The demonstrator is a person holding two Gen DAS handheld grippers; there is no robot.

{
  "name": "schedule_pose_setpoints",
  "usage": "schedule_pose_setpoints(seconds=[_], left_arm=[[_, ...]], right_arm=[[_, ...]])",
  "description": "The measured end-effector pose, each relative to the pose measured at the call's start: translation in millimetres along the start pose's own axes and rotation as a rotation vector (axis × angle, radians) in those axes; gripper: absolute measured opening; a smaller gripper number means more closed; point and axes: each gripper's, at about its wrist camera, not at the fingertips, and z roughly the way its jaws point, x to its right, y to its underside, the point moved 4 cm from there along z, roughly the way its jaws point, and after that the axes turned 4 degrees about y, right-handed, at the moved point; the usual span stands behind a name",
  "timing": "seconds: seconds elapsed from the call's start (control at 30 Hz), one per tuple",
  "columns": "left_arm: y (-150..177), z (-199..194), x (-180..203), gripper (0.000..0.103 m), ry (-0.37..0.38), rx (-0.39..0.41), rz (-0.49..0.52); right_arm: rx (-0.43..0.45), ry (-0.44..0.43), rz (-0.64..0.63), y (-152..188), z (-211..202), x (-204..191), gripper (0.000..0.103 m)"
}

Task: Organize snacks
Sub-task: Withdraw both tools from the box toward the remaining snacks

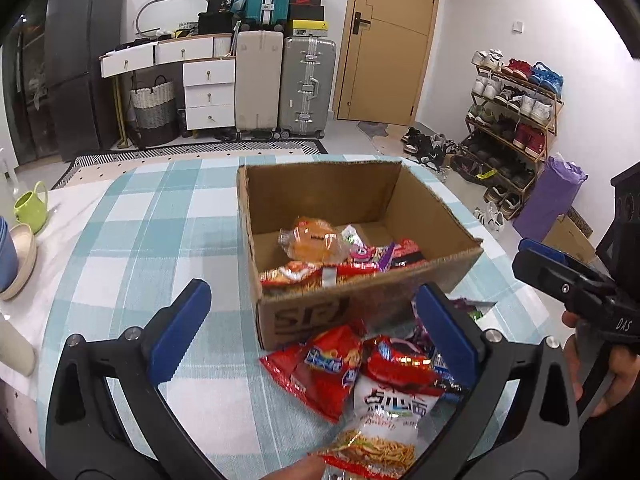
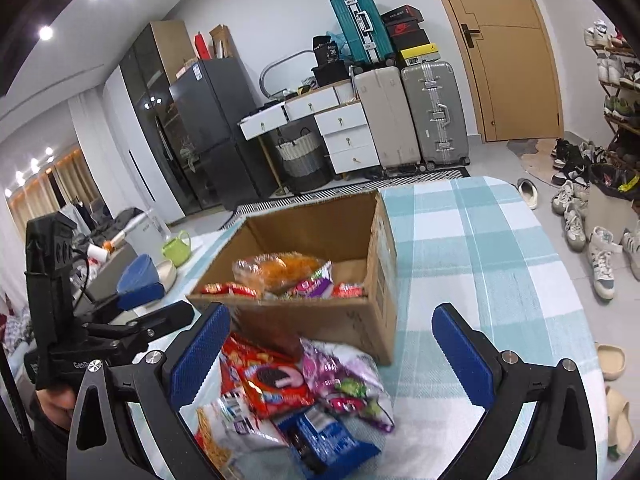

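A cardboard box (image 1: 360,308) stands on the checked tablecloth and holds several snack packs, among them an orange bread bag (image 1: 314,240). It shows in the right wrist view too (image 2: 344,320). A loose pile of snacks lies in front of it: a red pack (image 1: 324,368), a white noodle bag (image 1: 384,420), a red cookie pack (image 2: 272,384), a purple-white bag (image 2: 348,380), a blue pack (image 2: 324,440). My left gripper (image 1: 320,332) is open above the pile. My right gripper (image 2: 332,348) is open above the same pile, empty.
A green watering can (image 1: 30,206) and stacked bowls (image 1: 16,260) sit at the table's left. The right gripper's body (image 1: 576,292) hovers at the right of the box. Suitcases, drawers, a fridge and a shoe rack (image 1: 516,128) stand beyond the table.
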Motion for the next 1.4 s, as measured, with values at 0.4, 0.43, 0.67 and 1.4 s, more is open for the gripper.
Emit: schedule_pose_setpoints(seconds=[0.4, 0.43, 0.67, 1.4], left_arm=[[41, -24, 4, 0.102, -0.090, -0.003, 0.041], [45, -25, 4, 0.102, -0.096, -0.009, 0.043], [65, -33, 3, 0.102, -0.105, -0.025, 0.021], [115, -42, -4, 0.102, -0.097, -0.047, 0.002]], right_arm=[[-0.049, 0.079, -0.061, 42, -14, 1, 0.102], [-0.050, 0.086, -0.065, 46, -16, 2, 0.102], [-0.083, 0.106, -0.073, 66, -20, 6, 0.102], [-0.243, 0.100, -0.169, 117, 4, -14, 0.102]])
